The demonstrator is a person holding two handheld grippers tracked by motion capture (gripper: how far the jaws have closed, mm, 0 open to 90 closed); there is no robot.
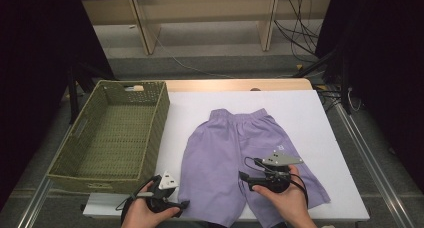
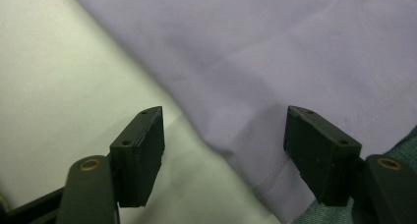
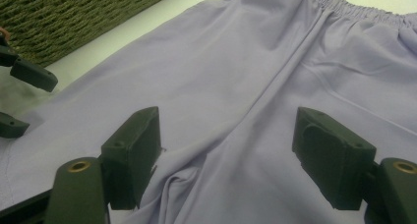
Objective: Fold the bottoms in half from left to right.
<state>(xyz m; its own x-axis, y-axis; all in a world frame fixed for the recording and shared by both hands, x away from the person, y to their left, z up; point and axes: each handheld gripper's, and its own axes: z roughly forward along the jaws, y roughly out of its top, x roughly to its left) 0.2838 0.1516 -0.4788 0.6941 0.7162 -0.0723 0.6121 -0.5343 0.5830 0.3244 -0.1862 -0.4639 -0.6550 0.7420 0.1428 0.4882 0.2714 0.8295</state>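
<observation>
Purple shorts flat on white table, waistband at 12 o'clock, legs toward 6. Left gripper jaws wide, empty, left leg hem edge between them. Right gripper wide, empty, over crotch; basket at 9.

The woven basket walls off the left part of the high view, its long side running just beside the purple shorts, leaving a thin strip of white table between them (narrow, but passable). Bare table lies open to the right of the shorts and above the waistband. At the bottom centre, the two hands crowd the near edge.
</observation>
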